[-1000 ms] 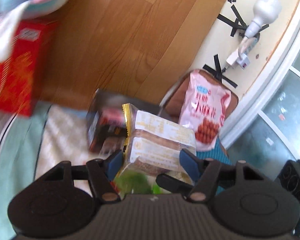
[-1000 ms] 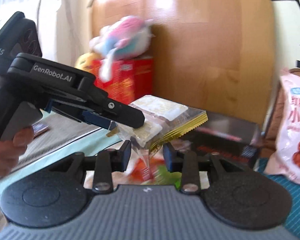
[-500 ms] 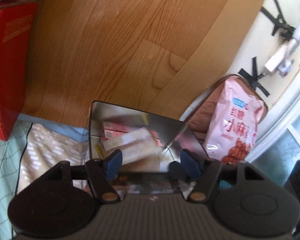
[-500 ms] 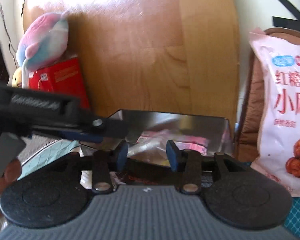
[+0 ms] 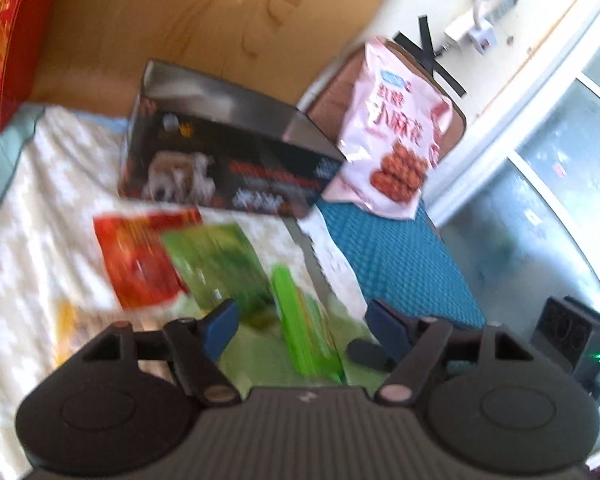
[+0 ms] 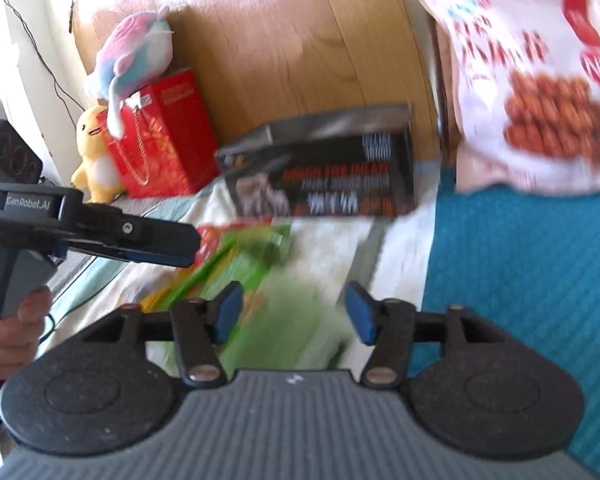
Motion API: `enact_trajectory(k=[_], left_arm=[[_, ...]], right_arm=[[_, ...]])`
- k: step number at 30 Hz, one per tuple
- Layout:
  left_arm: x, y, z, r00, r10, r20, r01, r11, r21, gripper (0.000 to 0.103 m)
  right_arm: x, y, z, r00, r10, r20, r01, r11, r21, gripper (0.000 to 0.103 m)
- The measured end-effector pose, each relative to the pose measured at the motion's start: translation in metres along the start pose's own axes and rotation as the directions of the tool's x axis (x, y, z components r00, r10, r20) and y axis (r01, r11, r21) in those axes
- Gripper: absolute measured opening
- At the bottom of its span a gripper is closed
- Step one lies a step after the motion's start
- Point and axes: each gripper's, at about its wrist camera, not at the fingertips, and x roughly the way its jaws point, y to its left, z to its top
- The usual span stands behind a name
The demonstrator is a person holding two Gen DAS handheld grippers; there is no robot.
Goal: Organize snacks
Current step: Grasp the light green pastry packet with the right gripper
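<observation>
A black open-top box (image 5: 220, 160) stands on a patterned cloth (image 5: 32, 216) against the wooden board; it also shows in the right wrist view (image 6: 332, 168). In front of it lie a red packet (image 5: 136, 260), a green packet (image 5: 220, 268) and a bright green pack (image 5: 304, 328). My left gripper (image 5: 304, 328) is open and empty above the green packs; it shows from the side in the right wrist view (image 6: 156, 242). My right gripper (image 6: 292, 316) is open and empty over the green packets (image 6: 252, 256). A pink snack bag (image 5: 392, 128) leans at the right.
A red gift box (image 6: 160, 140) with a plush toy (image 6: 136, 48) on it and a yellow plush duck (image 6: 94, 152) stand at the left. A blue mat (image 5: 396, 268) lies at the right. A wooden board (image 5: 180, 12) backs the scene.
The bread packet held by both grippers a second ago went into the black box. Both grippers have opened and pulled back over the packets on the cloth.
</observation>
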Motion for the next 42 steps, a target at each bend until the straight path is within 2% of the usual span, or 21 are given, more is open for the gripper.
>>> enact_trajectory(k=[2, 3, 6, 9, 11, 13, 14, 20, 24, 26, 29, 30, 31, 35, 37, 39, 40, 42], left_arm=[[-0.001, -0.001, -0.008, 1.000, 0.015, -0.007, -0.015, 1.000, -0.005, 0.073], [-0.004, -0.001, -0.012, 1.000, 0.019, -0.007, -0.019, 1.000, -0.012, 0.073], [-0.020, 0.004, -0.021, 1.000, 0.014, 0.006, -0.014, 0.999, -0.032, 0.073], [-0.041, 0.011, -0.031, 1.000, 0.001, 0.026, 0.000, 0.999, -0.045, 0.073], [-0.052, 0.013, -0.039, 0.999, 0.002, 0.033, 0.000, 0.999, -0.045, 0.073], [-0.059, 0.014, -0.046, 0.999, 0.021, 0.037, -0.019, 0.999, -0.046, 0.073], [-0.062, 0.015, -0.050, 0.999, 0.031, 0.036, -0.029, 0.998, -0.048, 0.073], [-0.072, 0.018, -0.067, 0.999, 0.031, 0.009, -0.031, 0.999, -0.034, 0.073], [-0.060, 0.015, -0.075, 0.999, 0.022, -0.037, -0.023, 1.000, -0.012, 0.073], [-0.057, 0.012, -0.078, 0.999, 0.027, -0.031, -0.026, 1.000, 0.009, 0.073], [-0.057, 0.008, -0.079, 0.999, 0.035, -0.031, -0.035, 0.999, 0.024, 0.073], [-0.058, 0.009, -0.080, 0.999, 0.032, -0.031, -0.031, 0.999, 0.021, 0.073], [-0.059, 0.009, -0.081, 0.999, 0.029, -0.031, -0.028, 0.999, 0.018, 0.072], [-0.063, 0.009, -0.091, 0.999, -0.002, -0.045, 0.002, 1.000, 0.010, 0.069], [-0.064, 0.004, -0.097, 0.998, -0.022, -0.056, 0.023, 1.000, 0.019, 0.069], [-0.065, 0.000, -0.101, 0.998, -0.023, -0.063, 0.025, 0.999, 0.035, 0.069], [-0.065, -0.002, -0.101, 0.998, -0.019, -0.063, 0.021, 0.999, 0.036, 0.069], [-0.067, 0.000, -0.099, 0.998, -0.013, -0.058, 0.014, 1.000, 0.026, 0.069]], right_arm=[[0.001, 0.009, -0.010, 1.000, -0.006, -0.020, 0.006, 1.000, -0.016, 0.057], [-0.003, 0.016, -0.014, 1.000, 0.002, -0.008, -0.003, 0.999, -0.048, 0.056], [-0.020, 0.042, -0.023, 0.995, 0.100, -0.001, -0.098, 0.975, -0.198, 0.056], [-0.026, 0.074, -0.035, 0.976, 0.210, -0.057, -0.215, 0.890, -0.402, 0.056], [-0.023, 0.092, -0.045, 0.978, 0.198, -0.057, -0.199, 0.834, -0.515, 0.057], [-0.014, 0.103, -0.047, 0.988, 0.150, -0.034, -0.142, 0.808, -0.572, 0.062], [-0.011, 0.105, -0.046, 0.990, 0.136, -0.026, -0.126, 0.810, -0.572, 0.068], [-0.014, 0.093, -0.045, 0.992, 0.113, -0.061, -0.128, 0.859, -0.496, 0.077], [-0.024, 0.080, -0.058, 0.987, 0.112, -0.111, -0.148, 0.902, -0.406, 0.077], [-0.028, 0.075, -0.062, 0.985, 0.127, -0.117, -0.161, 0.918, -0.362, 0.077], [-0.032, 0.077, -0.065, 0.984, 0.135, -0.119, -0.170, 0.916, -0.365, 0.075], [-0.033, 0.078, -0.065, 0.982, 0.143, -0.126, -0.180, 0.912, -0.368, 0.069], [-0.035, 0.079, -0.066, 0.979, 0.152, -0.133, -0.192, 0.907, -0.374, 0.068], [-0.040, 0.082, -0.068, 0.980, 0.149, -0.130, -0.192, 0.873, -0.449, 0.067], [-0.041, 0.080, -0.067, 0.990, 0.114, -0.085, -0.141, 0.859, -0.492, 0.067], [-0.035, 0.078, -0.062, 1.000, 0.008, -0.012, -0.013, 0.866, -0.500, 0.062], [-0.032, 0.075, -0.057, 1.000, -0.016, -0.003, 0.012, 0.877, -0.481, 0.062], [-0.033, 0.072, -0.052, 1.000, -0.009, 0.011, 0.013, 0.896, -0.444, 0.063]])
